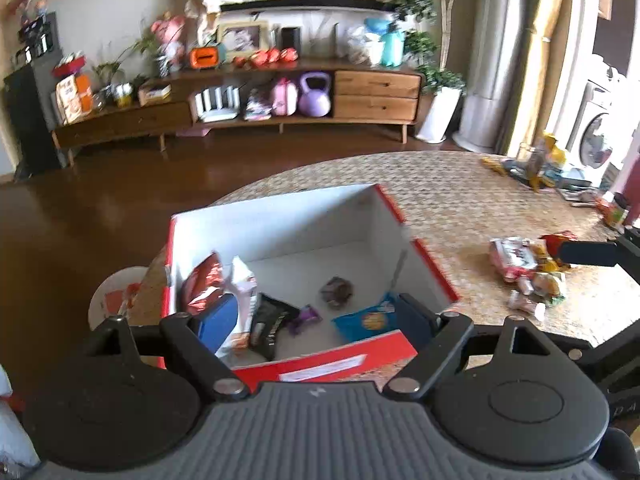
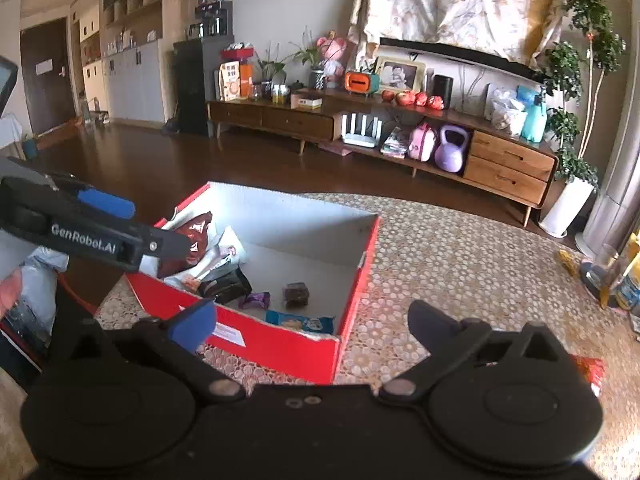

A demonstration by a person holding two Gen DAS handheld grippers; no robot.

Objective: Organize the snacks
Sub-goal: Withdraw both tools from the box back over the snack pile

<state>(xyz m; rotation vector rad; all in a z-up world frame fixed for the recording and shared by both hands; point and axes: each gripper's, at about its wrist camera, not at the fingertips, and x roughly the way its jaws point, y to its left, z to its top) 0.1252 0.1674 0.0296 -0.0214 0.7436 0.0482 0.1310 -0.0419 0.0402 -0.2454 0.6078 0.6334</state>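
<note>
Here, red box (image 1: 320,356) sits open on the bench (image 1: 460,200), white inside. Everything placed relative to that box. Inside, left end: a dark red foil packet (image 1: 204,280) leaning on the wall, a white pouch (image 1: 244,292) beside it, then a black packet (image 1: 270,324) and a small purple wrapper (image 1: 306,316). Mid floor of the box: a brown wrapped sweet (image 1: 337,291). Near wall, right part: a blue snack pack (image 1: 366,320). Left hand-held gripper (image 1: 316,320) hangs over the near edge of the box, released, nothing between its fingers. Right of the box, apart from it: a loose snack pile (image 1: 524,268) on the bench. Right hand-held gripper (image 2: 312,320) in front of the box's near wall, also spread wide, empty.
</note>
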